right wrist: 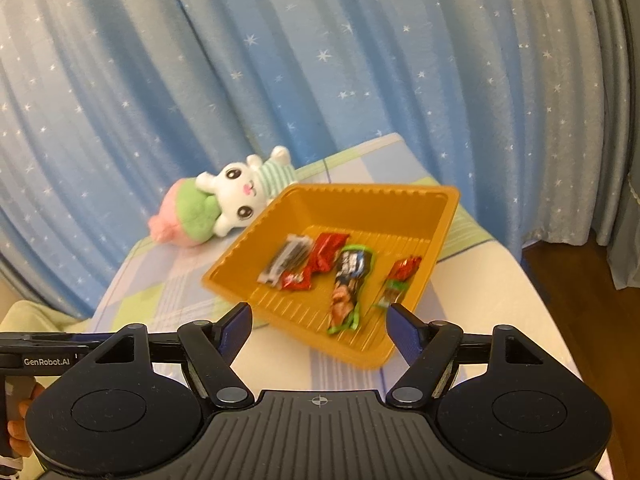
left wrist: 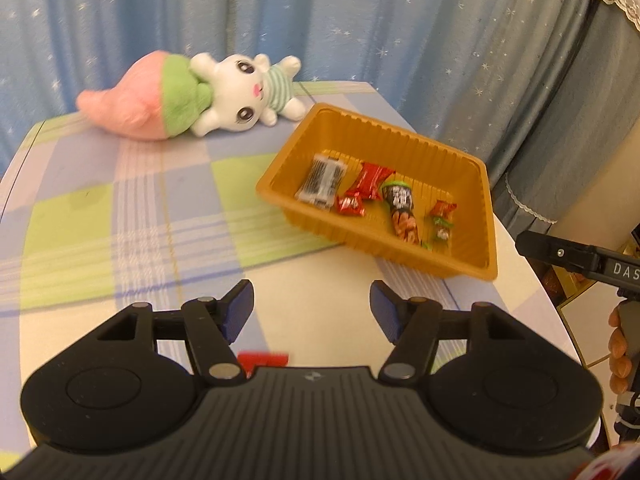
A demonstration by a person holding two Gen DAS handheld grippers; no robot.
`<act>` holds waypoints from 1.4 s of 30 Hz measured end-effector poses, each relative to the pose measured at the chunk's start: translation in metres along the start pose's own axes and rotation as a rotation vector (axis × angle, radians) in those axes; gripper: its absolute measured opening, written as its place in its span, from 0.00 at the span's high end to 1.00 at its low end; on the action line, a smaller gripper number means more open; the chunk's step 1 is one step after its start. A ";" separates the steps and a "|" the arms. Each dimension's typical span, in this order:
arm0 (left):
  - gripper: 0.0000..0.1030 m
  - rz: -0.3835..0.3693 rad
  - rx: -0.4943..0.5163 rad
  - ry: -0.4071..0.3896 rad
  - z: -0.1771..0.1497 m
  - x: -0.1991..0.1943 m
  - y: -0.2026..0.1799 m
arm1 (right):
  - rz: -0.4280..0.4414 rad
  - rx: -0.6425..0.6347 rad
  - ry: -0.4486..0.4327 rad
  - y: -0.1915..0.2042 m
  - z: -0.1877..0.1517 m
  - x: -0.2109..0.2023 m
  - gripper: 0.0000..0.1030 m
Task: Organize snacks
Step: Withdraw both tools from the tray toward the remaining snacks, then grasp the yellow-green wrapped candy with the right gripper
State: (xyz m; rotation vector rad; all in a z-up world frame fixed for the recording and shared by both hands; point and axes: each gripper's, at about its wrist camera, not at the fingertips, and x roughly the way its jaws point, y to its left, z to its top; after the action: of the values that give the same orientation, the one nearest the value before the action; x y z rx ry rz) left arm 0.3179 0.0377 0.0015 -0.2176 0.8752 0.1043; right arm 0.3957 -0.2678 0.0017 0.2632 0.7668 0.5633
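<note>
Orange plastic tray [left wrist: 280, 178] on checked tabletop [left wrist: 120, 208], holding four wrapped snacks [left wrist: 366, 188]; left gripper [left wrist: 312, 308] and right gripper [right wrist: 318, 326] jaws apart, empty.

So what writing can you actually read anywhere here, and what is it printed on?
"GenRobot.AI": on the black body of the left claw's handle, seen from the right wrist view.
"DAS": cut off at the frame edge, on the right claw's black body, seen from the left wrist view.
Snack wrappers in the orange tray: print too blurred to read.
</note>
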 end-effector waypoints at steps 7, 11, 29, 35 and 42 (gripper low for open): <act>0.37 0.017 -0.008 0.020 -0.035 -0.023 0.008 | 0.002 -0.029 0.039 0.018 -0.028 -0.015 0.28; 0.35 0.013 -0.016 0.025 -0.052 -0.035 0.012 | 0.013 -0.035 0.070 0.028 -0.045 -0.021 0.28; 0.35 -0.031 -0.033 0.089 -0.115 -0.060 0.024 | 0.029 -0.119 0.214 0.071 -0.114 -0.023 0.28; 0.35 -0.035 -0.049 0.120 -0.131 -0.062 0.029 | 0.034 -0.160 0.273 0.083 -0.132 -0.012 0.28; 0.35 -0.025 -0.064 0.148 -0.142 -0.059 0.037 | 0.046 -0.201 0.334 0.096 -0.150 0.001 0.28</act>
State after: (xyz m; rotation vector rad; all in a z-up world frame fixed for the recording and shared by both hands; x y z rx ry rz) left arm 0.1669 0.0406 -0.0465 -0.2991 1.0168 0.0941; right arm 0.2517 -0.1848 -0.0631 -0.0010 1.0205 0.7332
